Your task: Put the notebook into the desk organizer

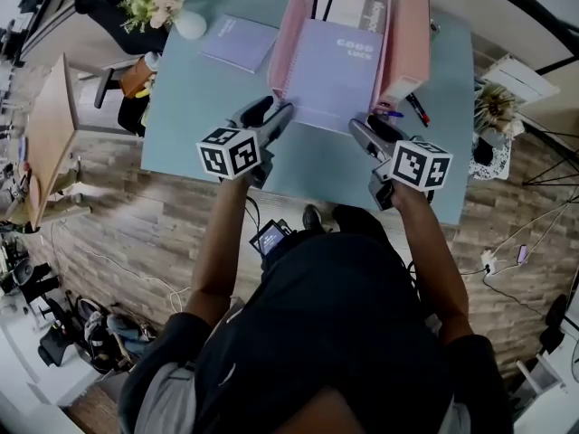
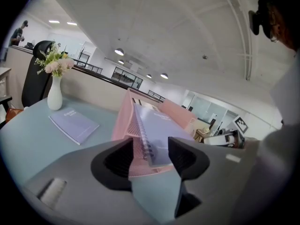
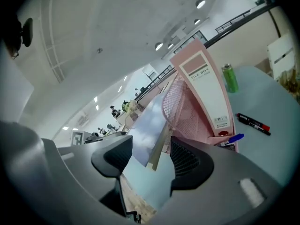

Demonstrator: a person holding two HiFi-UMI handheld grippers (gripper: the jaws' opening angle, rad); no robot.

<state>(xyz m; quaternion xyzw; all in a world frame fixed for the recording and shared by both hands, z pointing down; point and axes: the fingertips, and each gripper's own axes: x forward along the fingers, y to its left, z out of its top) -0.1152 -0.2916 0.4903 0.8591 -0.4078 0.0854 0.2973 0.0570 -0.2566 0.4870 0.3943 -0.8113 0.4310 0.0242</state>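
Left gripper, right gripper: both released. Notebook lies at 12 o'clock in desk organizer, long axis 12–6, equally near both.

The notebook sits in the desk organizer, just beyond my left gripper and right gripper. A second notebook lies left on the table; a file box stands right.

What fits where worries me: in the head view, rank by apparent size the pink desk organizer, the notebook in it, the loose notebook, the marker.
desk organizer
notebook in it
loose notebook
marker
The propped notebook is nearer the camera, so second versus third is unsure.
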